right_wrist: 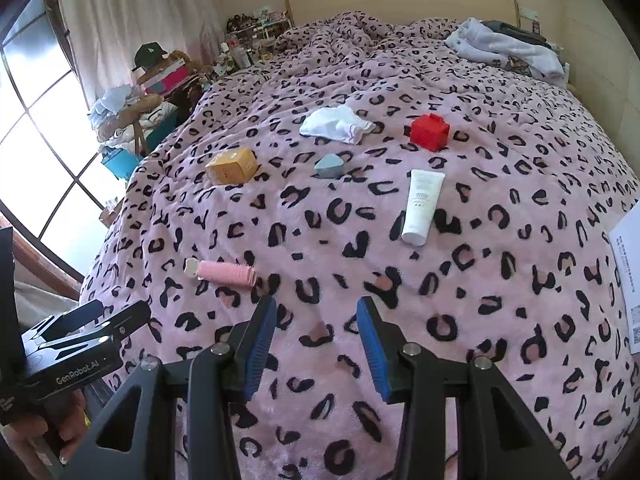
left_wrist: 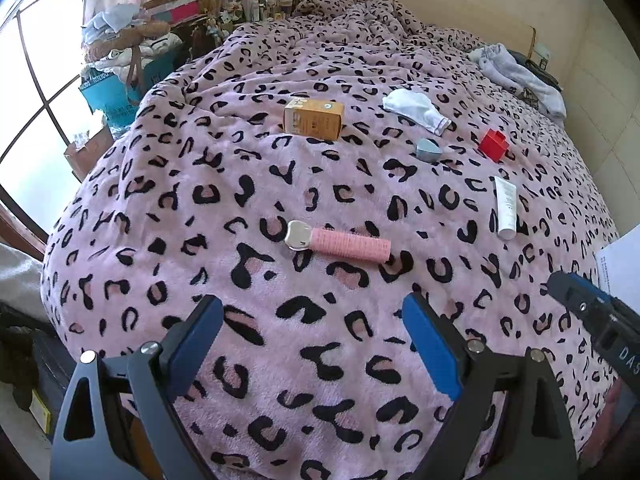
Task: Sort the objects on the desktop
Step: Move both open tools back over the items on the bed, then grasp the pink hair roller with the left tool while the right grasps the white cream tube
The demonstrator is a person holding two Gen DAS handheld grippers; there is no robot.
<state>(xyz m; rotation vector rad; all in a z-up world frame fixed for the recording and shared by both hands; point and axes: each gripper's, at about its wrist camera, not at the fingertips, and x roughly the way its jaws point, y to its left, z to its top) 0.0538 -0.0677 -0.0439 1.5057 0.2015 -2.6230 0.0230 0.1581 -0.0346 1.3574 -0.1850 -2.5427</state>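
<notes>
Loose objects lie on a pink leopard-print bedspread (left_wrist: 320, 184). A pink hair roller with a cream clip (left_wrist: 340, 242) (right_wrist: 222, 272) is nearest, just ahead of my left gripper (left_wrist: 312, 310), which stands open and empty. Farther off are an orange box (left_wrist: 314, 119) (right_wrist: 232, 166), a white sock (left_wrist: 416, 110) (right_wrist: 338, 124), a small blue-grey object (left_wrist: 428, 149) (right_wrist: 328, 167), a red cube-shaped box (left_wrist: 494, 145) (right_wrist: 430, 131) and a white tube (left_wrist: 505, 206) (right_wrist: 420, 206). My right gripper (right_wrist: 316, 312) is open and empty, hovering over bare bedspread short of the tube.
A sheet of printed paper (right_wrist: 628, 280) lies at the bed's right edge. Folded clothes (right_wrist: 508, 50) sit at the far right near the headboard. Left of the bed are cluttered boxes, a cap (right_wrist: 148, 56) and a window (left_wrist: 36, 92). A hand (right_wrist: 52, 428) holds the left gripper.
</notes>
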